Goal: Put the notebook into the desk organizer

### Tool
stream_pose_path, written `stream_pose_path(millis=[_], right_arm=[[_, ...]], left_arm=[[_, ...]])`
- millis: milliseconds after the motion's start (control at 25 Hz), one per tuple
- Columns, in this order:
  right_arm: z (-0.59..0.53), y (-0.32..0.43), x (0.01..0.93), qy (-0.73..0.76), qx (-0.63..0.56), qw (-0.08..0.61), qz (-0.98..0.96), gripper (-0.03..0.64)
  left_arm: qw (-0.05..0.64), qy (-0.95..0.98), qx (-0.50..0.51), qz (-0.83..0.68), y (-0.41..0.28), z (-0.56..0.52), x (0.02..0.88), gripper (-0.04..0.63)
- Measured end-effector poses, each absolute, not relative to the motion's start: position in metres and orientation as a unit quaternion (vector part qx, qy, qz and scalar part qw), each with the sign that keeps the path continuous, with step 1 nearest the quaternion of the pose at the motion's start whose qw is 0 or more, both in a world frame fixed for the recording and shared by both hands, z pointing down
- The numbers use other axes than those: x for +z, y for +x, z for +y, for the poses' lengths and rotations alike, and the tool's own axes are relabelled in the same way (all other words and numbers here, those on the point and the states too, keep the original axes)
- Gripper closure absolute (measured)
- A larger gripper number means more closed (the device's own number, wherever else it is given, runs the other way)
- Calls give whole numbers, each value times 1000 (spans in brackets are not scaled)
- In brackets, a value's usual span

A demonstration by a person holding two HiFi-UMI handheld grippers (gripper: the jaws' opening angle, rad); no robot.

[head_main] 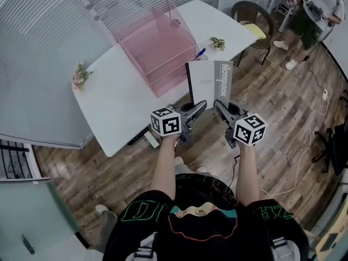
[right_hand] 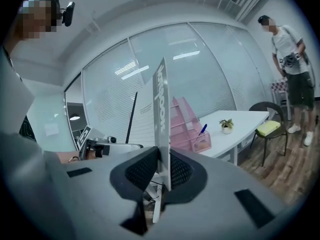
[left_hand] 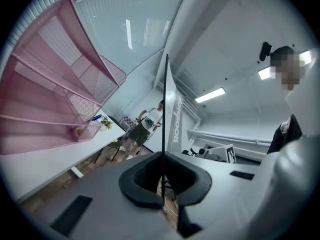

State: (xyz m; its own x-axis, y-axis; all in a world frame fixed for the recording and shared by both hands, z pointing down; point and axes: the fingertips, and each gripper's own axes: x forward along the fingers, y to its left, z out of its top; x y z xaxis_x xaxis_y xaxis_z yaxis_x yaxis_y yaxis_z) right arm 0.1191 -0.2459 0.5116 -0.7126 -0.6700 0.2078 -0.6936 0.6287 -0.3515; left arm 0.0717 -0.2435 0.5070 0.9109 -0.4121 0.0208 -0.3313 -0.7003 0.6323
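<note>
A white notebook (head_main: 207, 84) with a grey spine stands upright in the air over the near edge of the white table (head_main: 117, 105). Both grippers hold it from below. My left gripper (head_main: 202, 107) is shut on its lower left edge, my right gripper (head_main: 219, 105) on its lower right, at the spine. In the left gripper view the notebook (left_hand: 165, 109) shows edge-on between the pads of the left gripper (left_hand: 162, 176). In the right gripper view the spine (right_hand: 161, 101) rises from the shut right gripper (right_hand: 164, 171). The pink wire desk organizer (head_main: 157, 45) stands on the table just beyond and left.
A blue pen (head_main: 200, 52) and a small plant (head_main: 218, 43) lie beside the organizer; another plant (head_main: 80, 75) sits at the table's left end. A chair (head_main: 252, 16) and a standing person (head_main: 312, 12) are beyond the table. A cable (head_main: 304, 145) trails over the wooden floor.
</note>
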Motion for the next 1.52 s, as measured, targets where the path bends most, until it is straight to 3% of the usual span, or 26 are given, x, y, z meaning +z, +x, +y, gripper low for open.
stream_pose_path(millis=[680,1040,1520], right_arm=[[-259,39,570,293,300,106,-902,598],[-270,18,579,268,345,117,-892,598],[-292,3,556,195,452,34,-870,603]], left_arm=[[441,852,-109,-262,-9,-251,569,588],[459,835,-137,-269,-33,-263,582,577],[409,873,-86,-250,-36,-258,584,347]])
